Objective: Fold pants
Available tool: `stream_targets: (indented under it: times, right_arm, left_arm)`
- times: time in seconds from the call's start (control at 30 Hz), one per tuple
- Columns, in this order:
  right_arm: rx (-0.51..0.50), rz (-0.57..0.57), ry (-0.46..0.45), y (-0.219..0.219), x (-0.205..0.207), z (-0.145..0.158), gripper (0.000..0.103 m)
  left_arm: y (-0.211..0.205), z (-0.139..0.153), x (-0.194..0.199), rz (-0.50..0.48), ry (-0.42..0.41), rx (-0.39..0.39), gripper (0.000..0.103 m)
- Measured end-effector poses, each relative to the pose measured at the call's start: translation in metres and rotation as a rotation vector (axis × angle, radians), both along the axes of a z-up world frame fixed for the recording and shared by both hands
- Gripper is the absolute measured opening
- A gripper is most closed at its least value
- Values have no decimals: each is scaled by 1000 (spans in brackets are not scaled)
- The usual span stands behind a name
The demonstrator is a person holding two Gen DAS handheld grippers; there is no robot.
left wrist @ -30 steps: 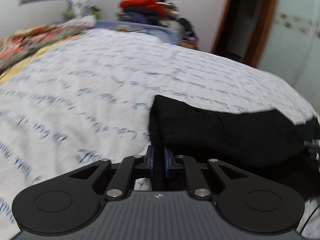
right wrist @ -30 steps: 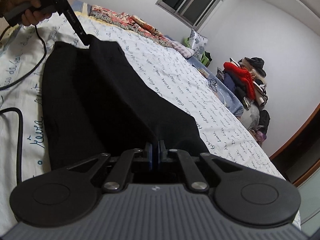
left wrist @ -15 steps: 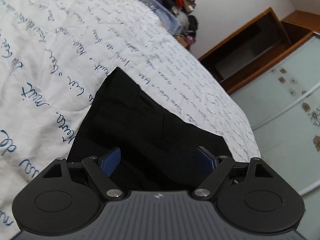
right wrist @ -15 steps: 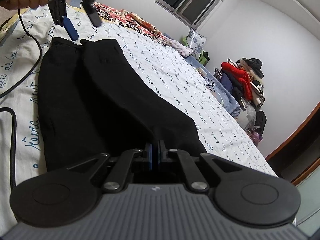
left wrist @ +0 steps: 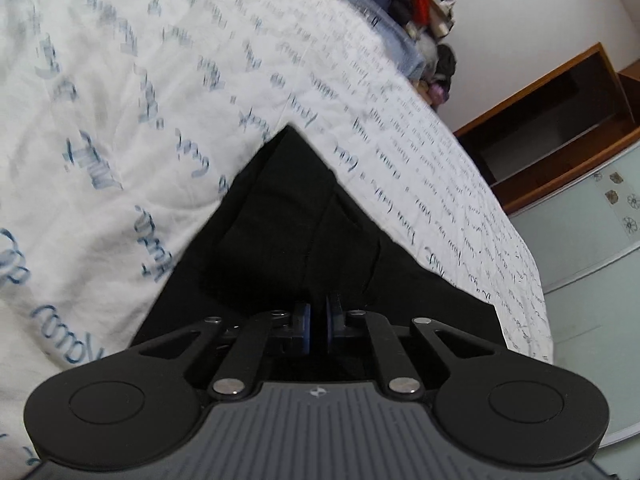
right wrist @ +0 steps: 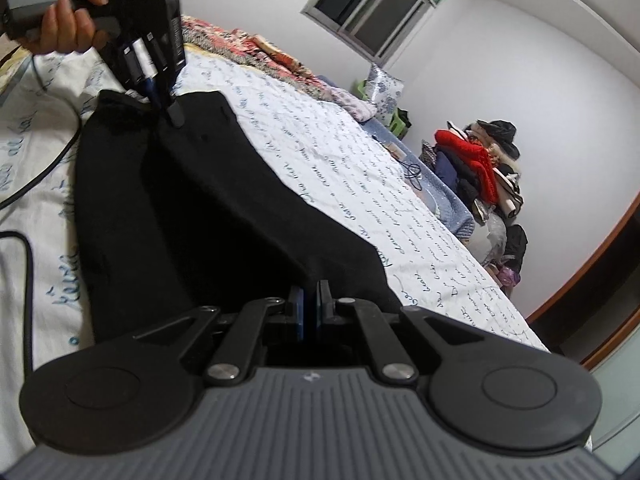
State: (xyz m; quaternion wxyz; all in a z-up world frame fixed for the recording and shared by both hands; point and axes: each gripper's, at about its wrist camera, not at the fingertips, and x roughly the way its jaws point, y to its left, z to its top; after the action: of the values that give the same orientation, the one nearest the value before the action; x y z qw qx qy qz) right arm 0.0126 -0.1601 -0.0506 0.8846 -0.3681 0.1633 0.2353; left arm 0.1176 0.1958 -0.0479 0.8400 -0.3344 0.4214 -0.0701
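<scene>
The black pants lie lengthwise on the white bed sheet with blue writing. My right gripper is shut on the near end of the pants. My left gripper is shut on the far end of the pants; it also shows in the right wrist view, held by a hand, its tips pressed into the cloth where the two legs meet.
A pile of clothes sits past the bed's far corner, with a patterned blanket along the wall under the window. Black cables lie on the sheet to the left. A wooden door frame stands beyond the bed.
My left gripper let go of the pants, opened wide above them, then came down and shut on the cloth again. My right gripper has stayed shut on its end.
</scene>
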Motion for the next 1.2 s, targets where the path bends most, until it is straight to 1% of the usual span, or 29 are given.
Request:
stream_targets:
  times: [0.1,0.23,0.4,0.57,0.67,0.77,0.87,1.0,1.1,1.13,1.17,1.2]
  right_arm:
    - [-35,32,3,4,-9,-3,5]
    - [-58,66,10,6,-25,-3,5]
    - [-80,98,34,10,-48,-2,5]
    - [-107,133,60,16,-67,-6,5]
    - [-124,141,63,18,-72,-9,5]
    - [-126,135,83,20,-71,-13,5]
    - [-144,131,90,20,-71,-23,5]
    - [-162,126,88,23,-71,-34,7]
    - [-148,117,88,22,-71,-36,7]
    - [-142,114,89,22,-71,-36,9]
    - [-136,112,86,21,-73,-38,9]
    - [-134,108,80,21,-74,-39,9]
  left_arm:
    - [-1,12,-13,-1,-49,49,7]
    - [-1,21,-30,-16,-65,85,7]
    - [1,18,-50,-30,-36,120,7]
    - [2,9,-59,-23,-6,137,7]
    - [-1,7,-58,-39,5,171,7]
    - [2,6,-59,-33,34,165,8]
    - [4,12,-63,-7,38,179,11]
    - [-8,25,-66,16,16,265,13]
    - [-28,40,-66,15,-45,363,13]
    - [-32,44,-66,17,-66,391,13]
    - [-35,45,-65,19,-78,408,13]
    - [-35,45,-62,21,-67,413,13]
